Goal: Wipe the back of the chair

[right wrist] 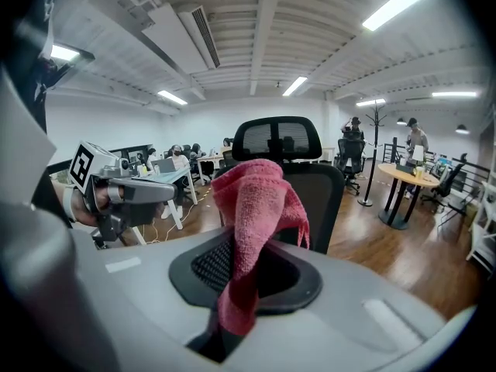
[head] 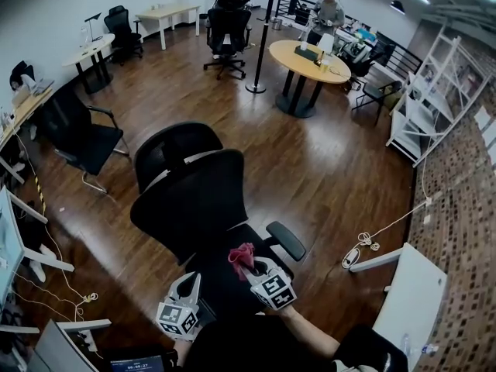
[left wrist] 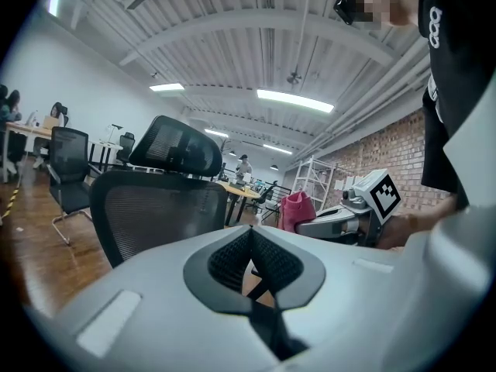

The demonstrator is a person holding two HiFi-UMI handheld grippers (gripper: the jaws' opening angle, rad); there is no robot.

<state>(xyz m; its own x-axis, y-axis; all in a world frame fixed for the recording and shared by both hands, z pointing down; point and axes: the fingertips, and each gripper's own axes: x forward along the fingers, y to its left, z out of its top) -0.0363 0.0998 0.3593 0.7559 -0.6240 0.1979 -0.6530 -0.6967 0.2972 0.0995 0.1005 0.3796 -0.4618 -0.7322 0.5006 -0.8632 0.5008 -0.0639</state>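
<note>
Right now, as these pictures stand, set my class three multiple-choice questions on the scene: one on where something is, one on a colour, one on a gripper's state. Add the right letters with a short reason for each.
1. Where is the cloth?
A. On the floor
B. In the right gripper
C. On a round table

2. What colour is the office chair in front of the person?
A. White
B. Blue
C. Black

3. How do the jaws of the left gripper stand?
A. Shut, with nothing between them
B. Wide apart
C. Shut on the cloth

Answers:
1 B: in the right gripper view the cloth rises from between that gripper's jaws.
2 C: its mesh back and headrest are black in every view.
3 A: in the left gripper view the jaws meet with nothing between them.
</note>
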